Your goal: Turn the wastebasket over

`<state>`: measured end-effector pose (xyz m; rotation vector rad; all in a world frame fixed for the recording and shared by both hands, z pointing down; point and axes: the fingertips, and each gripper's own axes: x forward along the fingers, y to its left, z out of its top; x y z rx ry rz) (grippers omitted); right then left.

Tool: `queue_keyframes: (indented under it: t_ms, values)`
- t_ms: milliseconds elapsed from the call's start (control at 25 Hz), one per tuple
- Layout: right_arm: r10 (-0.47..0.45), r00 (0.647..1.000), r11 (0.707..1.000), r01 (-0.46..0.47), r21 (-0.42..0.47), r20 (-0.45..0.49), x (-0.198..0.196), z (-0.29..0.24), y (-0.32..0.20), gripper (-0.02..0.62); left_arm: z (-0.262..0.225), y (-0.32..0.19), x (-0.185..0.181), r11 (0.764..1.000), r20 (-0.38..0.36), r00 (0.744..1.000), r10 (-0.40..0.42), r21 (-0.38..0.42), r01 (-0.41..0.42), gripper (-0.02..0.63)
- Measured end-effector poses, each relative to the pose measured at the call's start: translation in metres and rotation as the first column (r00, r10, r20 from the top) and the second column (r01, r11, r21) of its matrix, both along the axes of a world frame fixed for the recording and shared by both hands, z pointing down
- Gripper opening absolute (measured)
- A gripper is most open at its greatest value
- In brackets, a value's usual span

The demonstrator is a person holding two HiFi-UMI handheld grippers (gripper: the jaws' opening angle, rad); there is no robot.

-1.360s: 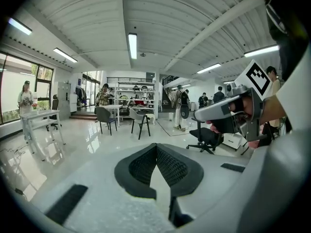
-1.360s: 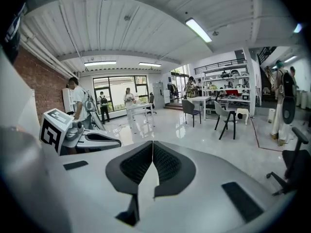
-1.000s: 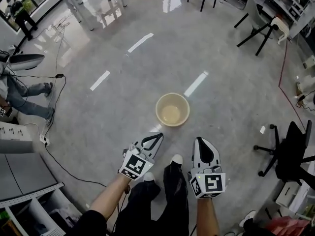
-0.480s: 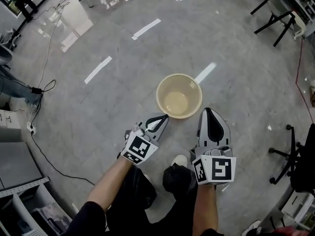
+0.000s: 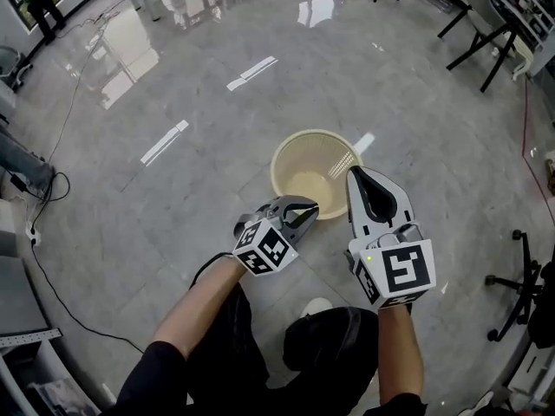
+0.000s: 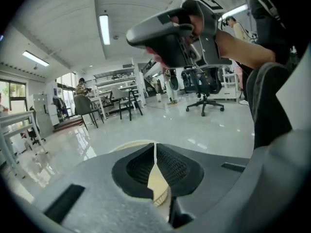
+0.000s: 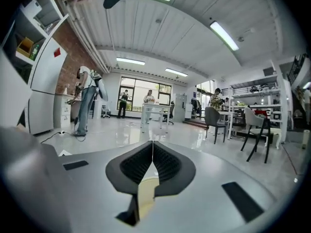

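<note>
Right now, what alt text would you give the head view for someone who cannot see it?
A pale yellow wastebasket stands upright, mouth up, on a glossy grey floor, seen from above. The person's left gripper and right gripper, both shut and empty, reach toward its near rim.

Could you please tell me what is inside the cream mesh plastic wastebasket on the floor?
The cream mesh plastic wastebasket shows only its bare walls and bottom, with nothing inside. The shut right gripper covers part of its right wall.
</note>
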<state>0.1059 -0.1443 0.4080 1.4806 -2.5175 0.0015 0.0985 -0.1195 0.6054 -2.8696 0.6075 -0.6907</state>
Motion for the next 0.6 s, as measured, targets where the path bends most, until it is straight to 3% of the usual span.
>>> queue_keyframes:
  t_ms: [120, 200, 280, 480, 600]
  values:
    - [-0.032, 0.998, 0.999, 0.032, -0.004, -0.061, -0.001, 0.020, -0.002, 0.012, 0.034, 0.007, 0.008, 0.996, 0.114, 0.990, 0.086, 0.012, -0.087, 0.024]
    - [-0.032, 0.997, 0.999, 0.031, -0.010, -0.073, 0.003, 0.031, -0.001, 0.012, 0.056, 0.009, 0.011, 0.991, 0.206, 0.970, 0.126, 0.026, -0.134, 0.141]
    - [-0.035, 0.996, 0.999, 0.034, -0.020, -0.077, 0.005, 0.041, 0.000, 0.012, 0.074, 0.009, 0.012, 0.983, 0.287, 0.946, 0.151, 0.057, -0.175, 0.147]
    - [-0.022, 0.993, 0.999, 0.016, -0.052, -0.115, 0.018, 0.066, 0.005, 0.012, 0.107, 0.011, 0.018, 0.942, 0.486, 0.856, 0.177, 0.168, -0.291, 0.146]
    - [-0.007, 0.993, 0.998, 0.000, -0.064, -0.121, 0.025, 0.076, 0.008, 0.012, 0.126, 0.007, 0.015, 0.927, 0.564, 0.806, 0.178, 0.179, -0.330, 0.140]
